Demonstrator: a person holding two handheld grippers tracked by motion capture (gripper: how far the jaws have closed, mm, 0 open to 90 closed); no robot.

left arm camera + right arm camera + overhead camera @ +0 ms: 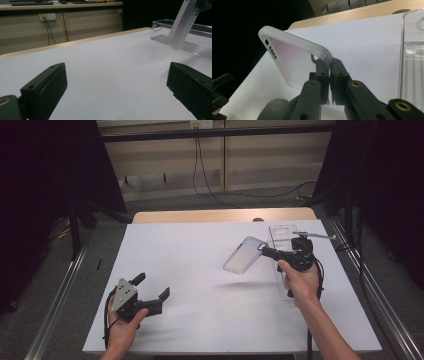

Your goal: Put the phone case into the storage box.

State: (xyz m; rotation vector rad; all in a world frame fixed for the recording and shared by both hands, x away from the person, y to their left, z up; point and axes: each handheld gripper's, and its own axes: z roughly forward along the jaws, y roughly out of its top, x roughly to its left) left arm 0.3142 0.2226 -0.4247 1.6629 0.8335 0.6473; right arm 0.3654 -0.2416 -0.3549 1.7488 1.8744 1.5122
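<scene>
While the left gripper (153, 289) rests at seven o'clock on the white table (190, 270) with jaws spread and empty, the right gripper (263, 252) at two o'clock pinches a translucent phone case (244, 255) aloft, beside a clear tray (283, 232).

Looked over all three of my feeds and honestly there's nothing I can read anywhere: no labels, brand names, numbers or signs, not on the gear and not on the stuff lying on the table (200, 270).
</scene>
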